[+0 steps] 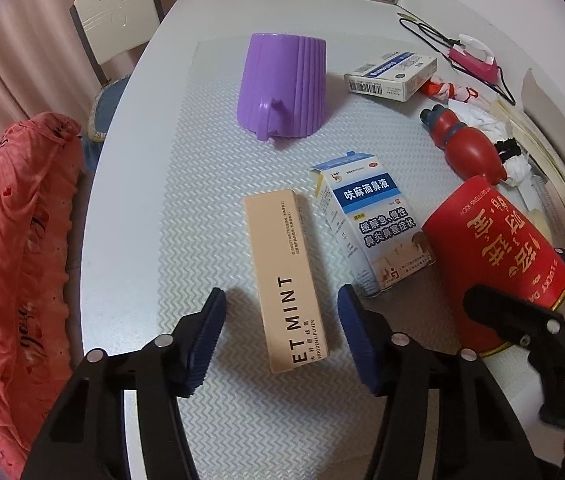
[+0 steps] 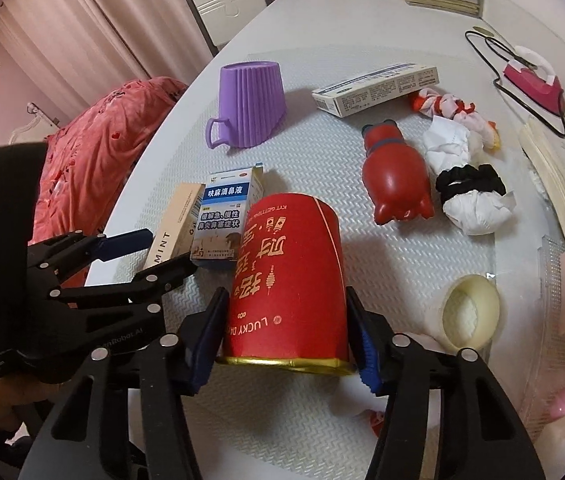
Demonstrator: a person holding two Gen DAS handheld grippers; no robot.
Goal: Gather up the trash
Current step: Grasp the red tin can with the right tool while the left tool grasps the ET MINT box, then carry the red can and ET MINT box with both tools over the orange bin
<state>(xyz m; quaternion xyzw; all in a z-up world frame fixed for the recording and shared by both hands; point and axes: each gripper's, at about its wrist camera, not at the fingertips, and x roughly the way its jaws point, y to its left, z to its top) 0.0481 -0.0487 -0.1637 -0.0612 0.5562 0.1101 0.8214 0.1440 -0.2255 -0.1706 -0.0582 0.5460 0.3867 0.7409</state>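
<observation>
A: Left hand-held gripper: jaws open, straddling the near end of the beige MINT box, which lies flat on the tabletop. Pads show clear gaps on both sides, no contact yet.

B: Advice: centre the box between the pads before closing; it lies slightly askew, so square the wrist to its long sides.

A: Next right, the blue-and-white medicine box lies just beside it. Avoid nudging it.

B: Right hand-held gripper: pads pressed on both sides of the red cylindrical can, near its gold rim. Gripping it, I judge.

A: Lift straight; a round wall can slip.
</observation>
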